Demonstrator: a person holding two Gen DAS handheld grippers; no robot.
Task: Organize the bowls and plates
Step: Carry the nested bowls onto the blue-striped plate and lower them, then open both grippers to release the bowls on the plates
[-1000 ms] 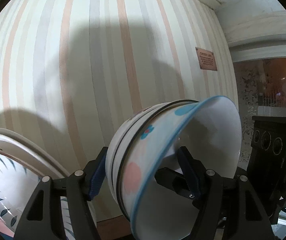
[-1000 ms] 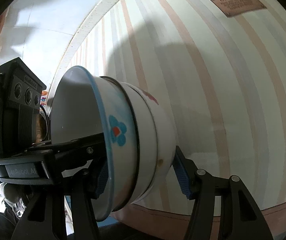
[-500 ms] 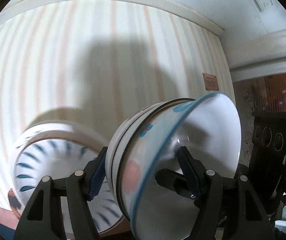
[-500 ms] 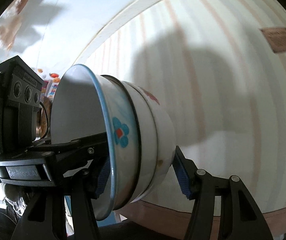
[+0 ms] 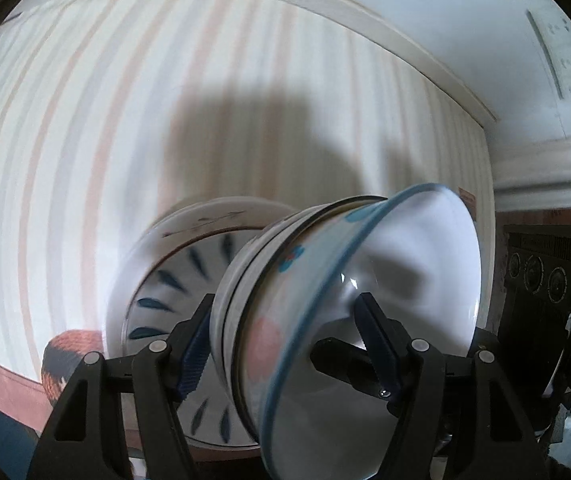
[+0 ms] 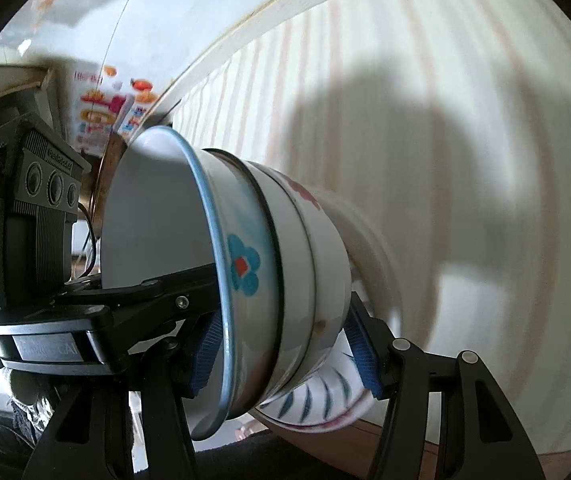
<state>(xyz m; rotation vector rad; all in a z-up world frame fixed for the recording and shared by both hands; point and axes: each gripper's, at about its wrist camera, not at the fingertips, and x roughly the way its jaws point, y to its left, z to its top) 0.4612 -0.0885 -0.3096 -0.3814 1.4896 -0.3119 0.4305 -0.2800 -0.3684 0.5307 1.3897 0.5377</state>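
The bowls (image 5: 325,300) lie nested on their side, between both grippers' fingers. A plate (image 5: 173,280) stands behind them, before the wall (image 5: 85,140).

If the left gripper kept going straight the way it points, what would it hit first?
Probably the plate with dark blue leaf marks, just behind the stacked bowls that the left gripper holds; the striped wall lies beyond. Depth is unclear.

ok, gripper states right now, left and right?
Left gripper: closed on the stack of bowls.
Right gripper: closed on the same stack of bowls, from the opposite side.
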